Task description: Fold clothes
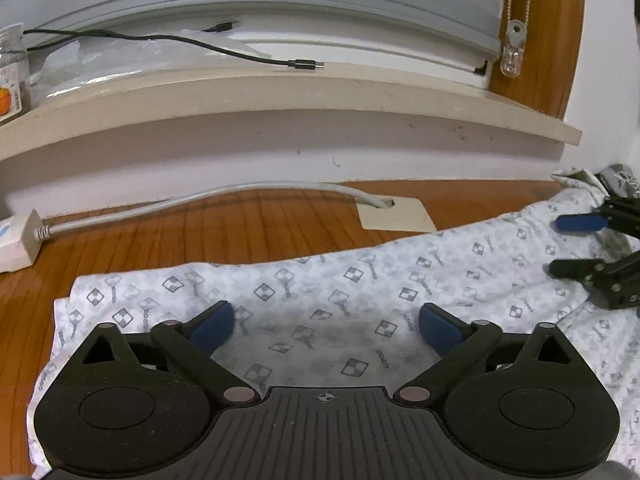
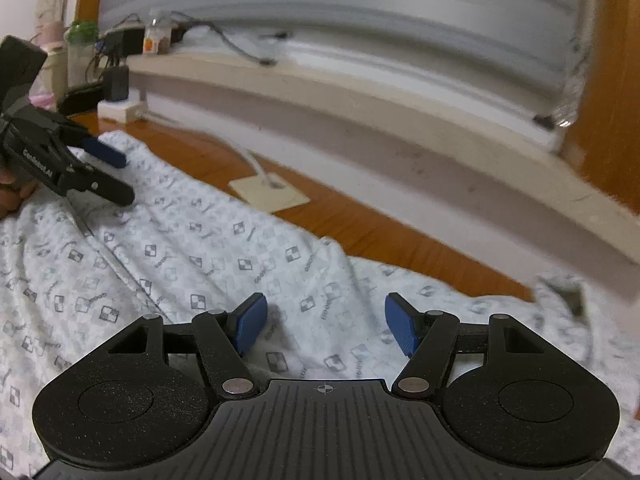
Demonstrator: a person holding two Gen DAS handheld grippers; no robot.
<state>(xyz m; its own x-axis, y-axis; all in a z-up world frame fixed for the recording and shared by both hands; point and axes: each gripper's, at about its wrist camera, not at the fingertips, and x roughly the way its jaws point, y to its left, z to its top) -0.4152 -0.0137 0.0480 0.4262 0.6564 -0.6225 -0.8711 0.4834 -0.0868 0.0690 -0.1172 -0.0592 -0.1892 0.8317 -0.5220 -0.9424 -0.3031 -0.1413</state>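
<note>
A white garment with a grey checked-diamond print (image 1: 360,292) lies spread on the wooden table; it also shows in the right wrist view (image 2: 192,256). My left gripper (image 1: 326,326) is open and empty, hovering just above the cloth near its left end. My right gripper (image 2: 324,322) is open and empty above the cloth toward its right end. The right gripper also shows at the far right of the left wrist view (image 1: 564,246), and the left gripper shows at the left of the right wrist view (image 2: 120,174). The right wrist view is motion-blurred.
A wooden table (image 1: 200,236) runs to a white wall under a beige sill (image 1: 280,92). A grey cable (image 1: 200,200) runs from a white power strip (image 1: 16,240) into a beige floor plate (image 1: 396,216). A black cable (image 1: 240,54) and jar (image 1: 12,72) sit on the sill.
</note>
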